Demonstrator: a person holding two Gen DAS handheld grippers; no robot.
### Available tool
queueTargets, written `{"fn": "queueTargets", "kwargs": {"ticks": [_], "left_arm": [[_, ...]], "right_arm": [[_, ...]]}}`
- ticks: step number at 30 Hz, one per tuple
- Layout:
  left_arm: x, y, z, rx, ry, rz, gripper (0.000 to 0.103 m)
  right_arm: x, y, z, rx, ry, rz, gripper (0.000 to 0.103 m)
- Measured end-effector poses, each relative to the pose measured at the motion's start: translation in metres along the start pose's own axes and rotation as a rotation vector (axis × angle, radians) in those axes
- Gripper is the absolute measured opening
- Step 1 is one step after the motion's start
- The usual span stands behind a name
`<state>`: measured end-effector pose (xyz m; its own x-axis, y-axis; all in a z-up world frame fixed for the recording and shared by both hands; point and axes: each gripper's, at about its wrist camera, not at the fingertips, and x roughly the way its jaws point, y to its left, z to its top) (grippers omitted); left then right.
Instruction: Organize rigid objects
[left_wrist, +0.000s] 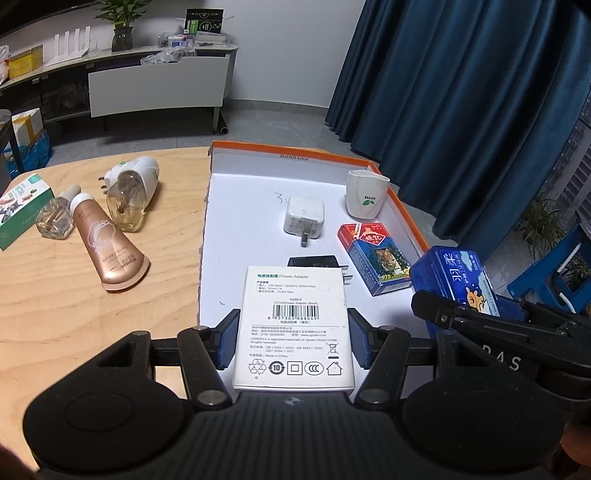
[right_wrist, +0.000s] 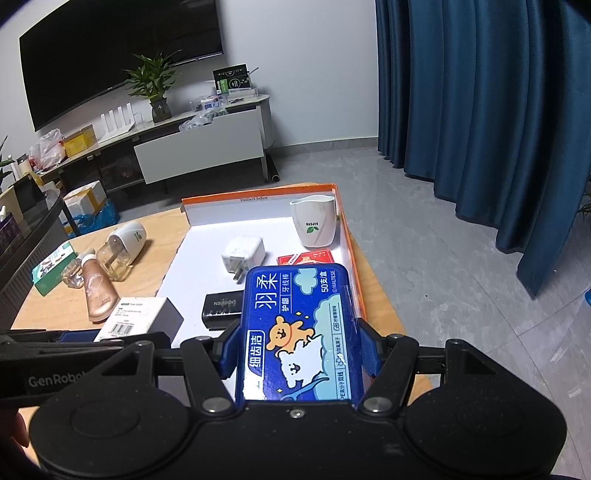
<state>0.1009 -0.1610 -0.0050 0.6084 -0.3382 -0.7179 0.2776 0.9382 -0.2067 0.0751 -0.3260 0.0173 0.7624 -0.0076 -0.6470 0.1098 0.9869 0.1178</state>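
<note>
Cardboard is what the left gripper (left_wrist: 293, 338) holds in the left wrist view: its jaws are clamped on the long edges of a white adapter box (left_wrist: 295, 325), which hangs over the near end of the orange-rimmed tray (left_wrist: 216, 206); the box looks light and stiff, though its thin walls would likely dent under a hard squeeze, so the flat sides are the sensible hold; below and ahead lie a black adapter (left_wrist: 317, 264), a white plug (left_wrist: 304, 219), a card pack (left_wrist: 375, 260) and a cup (left_wrist: 366, 194), so bare floor remains mainly on the tray's left side; a tube (left_wrist: 109, 243), two bottles and a diffuser (left_wrist: 136, 184) lie on the bench (left_wrist: 74, 314) outside.

Right wrist view: the right gripper (right_wrist: 299, 350) has its jaws closed on the sides of a blue floss case (right_wrist: 299, 328), held above the tray's near right part; hard, glossy plastic, probably light but slippery, best pinched across its width; the card pack (right_wrist: 306, 258) and cup (right_wrist: 314, 221) crowd that right side, and the black adapter (right_wrist: 221, 308) sits just left.
</note>
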Motion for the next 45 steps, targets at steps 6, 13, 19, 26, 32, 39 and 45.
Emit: {"fn": "queueTargets", "kwargs": {"ticks": [6,13,19,26,32,39,45], "left_arm": [[-0.0009,0.0002,-0.0002,-0.001,-0.001,0.002,0.06],[-0.0011,0.0004,0.0002,-0.004,0.0,0.003,0.06],[-0.0008,0.0006,0.0,-0.004,0.002,0.004,0.06],[0.0001,0.0015,-0.0005,-0.008,0.005,0.008,0.06],[0.0002,0.0017,-0.0005,-0.008,0.007,0.008,0.06],[0.0018,0.0029,-0.0016,-0.009,0.01,0.008,0.06],[0.0027,0.003,-0.0015,-0.011,0.013,0.007,0.06]], "right_arm": [[-0.0008,0.0017,-0.0007,-0.003,0.004,0.001,0.074],[0.0009,0.0023,0.0006,-0.001,0.008,0.001,0.074],[0.0016,0.0032,-0.0001,-0.002,0.012,0.001,0.074],[0.0025,0.0044,-0.0018,-0.003,0.019,0.003,0.074],[0.004,0.0059,-0.0023,-0.003,0.025,0.004,0.074],[0.0038,0.0056,-0.0013,-0.003,0.025,0.006,0.074],[0.0066,0.006,-0.0022,-0.003,0.031,0.006,0.074]]}}
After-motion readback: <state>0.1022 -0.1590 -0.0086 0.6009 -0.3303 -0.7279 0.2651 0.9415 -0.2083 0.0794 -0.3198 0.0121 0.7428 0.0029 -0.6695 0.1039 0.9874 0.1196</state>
